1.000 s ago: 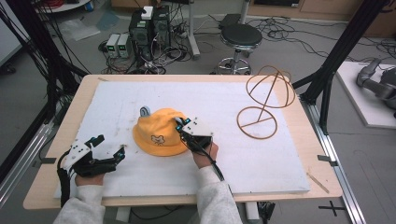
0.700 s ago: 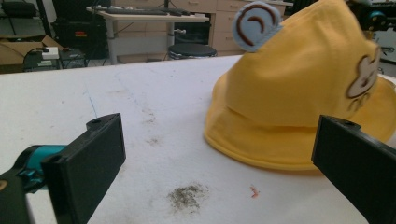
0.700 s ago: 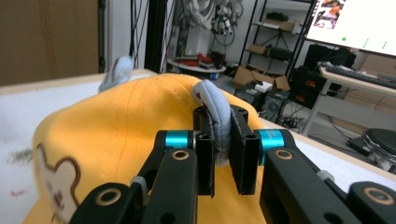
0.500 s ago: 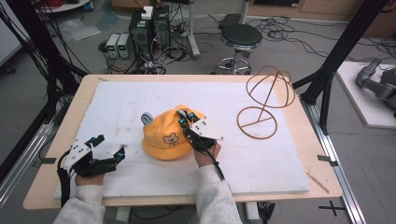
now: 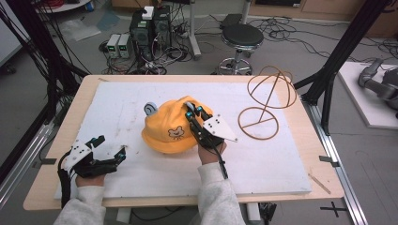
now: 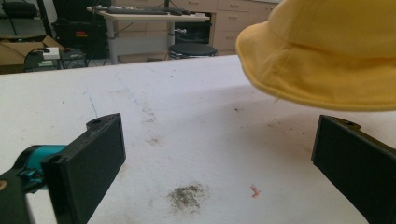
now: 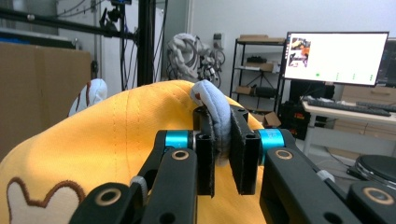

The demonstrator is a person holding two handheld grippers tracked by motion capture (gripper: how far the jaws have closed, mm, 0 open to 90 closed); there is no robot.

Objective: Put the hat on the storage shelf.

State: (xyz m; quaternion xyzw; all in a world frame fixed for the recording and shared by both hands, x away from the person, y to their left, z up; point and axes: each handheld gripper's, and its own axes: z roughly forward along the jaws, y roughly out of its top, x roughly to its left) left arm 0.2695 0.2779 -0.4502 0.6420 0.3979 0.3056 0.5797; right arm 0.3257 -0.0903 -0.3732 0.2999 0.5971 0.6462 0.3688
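High view: the hat [image 5: 173, 132], yellow, sits at frame centre on the white worktop [image 5: 281, 159]. The right gripper [image 5: 194, 111] is on the hat's right side, fingers closed on a pale blue ear at the crown. The hat's left edge looks tilted up off the worktop. The wire stand [image 5: 267, 101] is at centre right, well apart from the hat and bare. The left gripper [image 5: 112, 150] rests at lower left, near the hat but not touching.

Left gripper view: the fingers [image 6: 91, 163] are wide apart with nothing between them. The hat brim [image 6: 327, 70] hangs in the upper right, clear of the worktop [image 6: 187, 116] there.

Right gripper view: the fingers [image 7: 205, 156] are pinched tight on the blue ear [image 7: 217, 116], yellow crown [image 7: 116, 140] just behind.

Judgement: grasp done, lift begun. If the hat goes on the stand, the carry across and the placing are left.
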